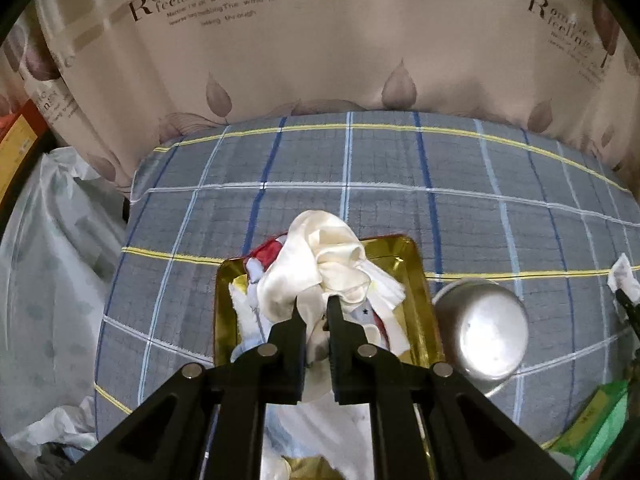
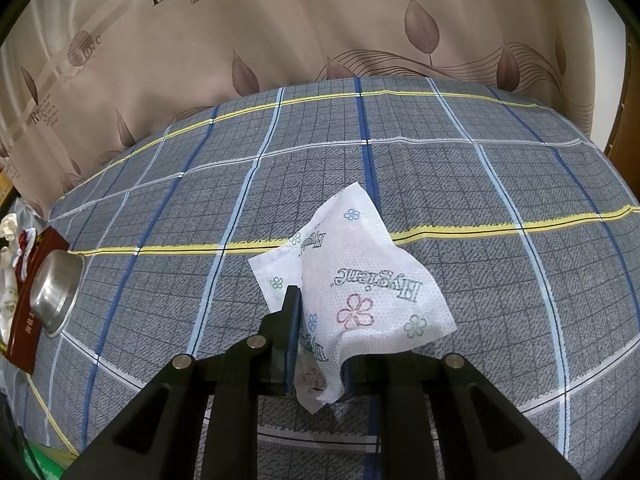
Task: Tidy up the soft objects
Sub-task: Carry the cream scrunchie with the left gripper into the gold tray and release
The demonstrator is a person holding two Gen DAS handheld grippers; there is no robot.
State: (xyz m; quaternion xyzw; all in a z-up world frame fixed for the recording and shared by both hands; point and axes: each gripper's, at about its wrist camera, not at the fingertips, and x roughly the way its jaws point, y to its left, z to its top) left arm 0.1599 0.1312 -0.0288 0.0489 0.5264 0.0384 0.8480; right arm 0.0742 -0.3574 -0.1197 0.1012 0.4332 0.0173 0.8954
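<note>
- Left tool [image 1: 316,300] clamped on cream cloth [image 1: 320,264] above gold tray [image 1: 416,256] heaped with fabrics.
- Steel bowl [image 1: 480,328] just beside tray, on plaid bed [image 1: 360,168].
- Right tool [image 2: 320,332] clamped on printed tissue [image 2: 360,272]; curtain [image 2: 280,20] behind.

The scene is backed by a beige curtain [image 2: 280,32] printed with brown leaves and lettering, which hangs in soft folds right behind the bed [image 2: 480,184]. The bed is covered by a grey checked sheet [image 1: 384,168] crossed with blue, white and yellow lines. A strip of white wall [image 2: 600,60] and a brown wooden edge [image 2: 626,120] are seen at the far right, and pale plastic bags [image 1: 52,248] are heaped beside the bed's left end.
</note>
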